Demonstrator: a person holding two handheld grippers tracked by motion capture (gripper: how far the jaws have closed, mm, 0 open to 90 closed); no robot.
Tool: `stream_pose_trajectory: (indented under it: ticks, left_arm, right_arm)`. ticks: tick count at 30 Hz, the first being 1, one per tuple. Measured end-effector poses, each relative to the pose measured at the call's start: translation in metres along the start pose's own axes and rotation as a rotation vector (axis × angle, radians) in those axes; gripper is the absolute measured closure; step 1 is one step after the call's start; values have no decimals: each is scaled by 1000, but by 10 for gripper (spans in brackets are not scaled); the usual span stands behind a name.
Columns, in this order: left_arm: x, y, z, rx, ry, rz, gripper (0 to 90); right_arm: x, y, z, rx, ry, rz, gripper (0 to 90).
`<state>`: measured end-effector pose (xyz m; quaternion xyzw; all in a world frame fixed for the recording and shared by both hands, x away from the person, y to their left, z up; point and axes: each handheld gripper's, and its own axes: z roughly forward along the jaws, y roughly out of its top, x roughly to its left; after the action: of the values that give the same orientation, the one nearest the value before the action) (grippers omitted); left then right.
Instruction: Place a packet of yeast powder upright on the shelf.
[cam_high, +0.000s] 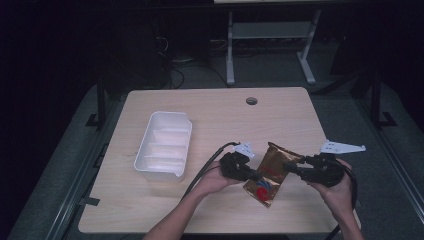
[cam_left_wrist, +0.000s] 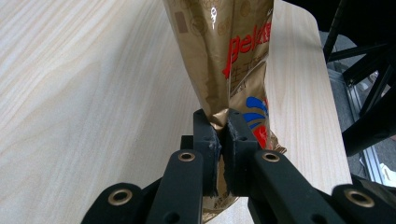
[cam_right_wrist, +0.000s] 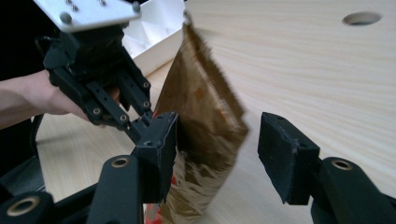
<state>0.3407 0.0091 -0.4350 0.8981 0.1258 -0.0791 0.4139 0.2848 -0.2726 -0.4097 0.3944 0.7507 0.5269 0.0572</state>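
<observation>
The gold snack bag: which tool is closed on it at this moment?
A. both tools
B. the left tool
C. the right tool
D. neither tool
B: the left tool pinches an edge of the gold snack bag between its shut jaws, while the right tool stands open, the bag between its jaws.

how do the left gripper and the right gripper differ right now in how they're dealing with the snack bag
The left gripper has its jaws shut, pinching an edge of the gold snack bag; the right gripper has its jaws spread wide, with the bag between them and unclamped. In the high view the left gripper reaches the bag from the left near its lower end, the right gripper from the right near its upper end. Both are black, hand-held, and point at the same bag above the wooden table.
</observation>
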Motion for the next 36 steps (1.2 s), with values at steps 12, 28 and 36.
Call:
stream_pose_trajectory:
  ticks: [12, 28, 36]
  left_arm:
    - [0, -9, -1, -11, -2, -14, 859]
    - [-18, -28, -22, 7, 130, 40, 560]
    - [-28, -44, -35, 5, 170, 59, 483]
  right_arm:
    - [5, -1, 13, 25, 45, 37, 730]
    - [12, 17, 4, 33, 73, 1, 815]
    - [7, 36, 0, 38, 51, -5, 816]
